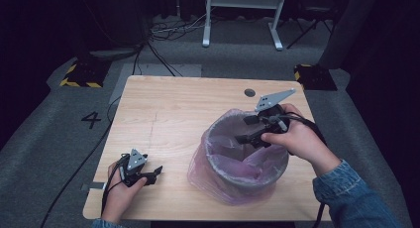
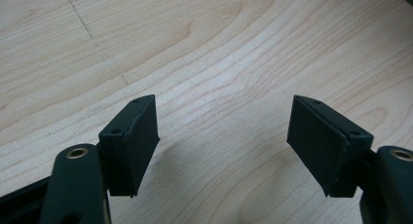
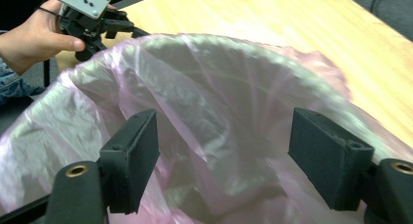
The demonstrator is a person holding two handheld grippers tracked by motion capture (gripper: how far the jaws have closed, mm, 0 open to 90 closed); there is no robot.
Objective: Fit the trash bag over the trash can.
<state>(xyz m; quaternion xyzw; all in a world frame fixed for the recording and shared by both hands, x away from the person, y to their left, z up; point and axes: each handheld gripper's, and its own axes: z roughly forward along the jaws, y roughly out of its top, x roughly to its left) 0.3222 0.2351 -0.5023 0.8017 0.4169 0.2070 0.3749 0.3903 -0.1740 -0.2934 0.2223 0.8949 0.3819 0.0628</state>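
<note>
A round grey waste bin [image 1: 247, 161] lined with a thin, translucent pink plastic bag [image 1: 213, 176] stands on the right half of the pale wooden table [image 1: 173, 119], nearer the person's edge than the far one. The bag's top is folded out over the bin's rim and hangs down the outer wall, bunching loosely on the side of the bin that faces the table's middle.

The right gripper [image 1: 252, 129] hangs over the far right part of the bin's mouth, held in the person's right hand [image 1: 292, 136], its black jaws pointing in over the opening. In the right gripper view its jaws stand wide apart, with the crinkled pink film of the bag lying beyond them and nothing pressed between the pads.

The left gripper [image 1: 151, 176] rests low on the table well to the left of the bin, near the table's front corner, in the left hand [image 1: 119, 191]. Its jaws are also spread wide, with bare wood grain between them.

A small dark round grommet [image 1: 249, 92] sits in the tabletop beyond the bin.
</note>
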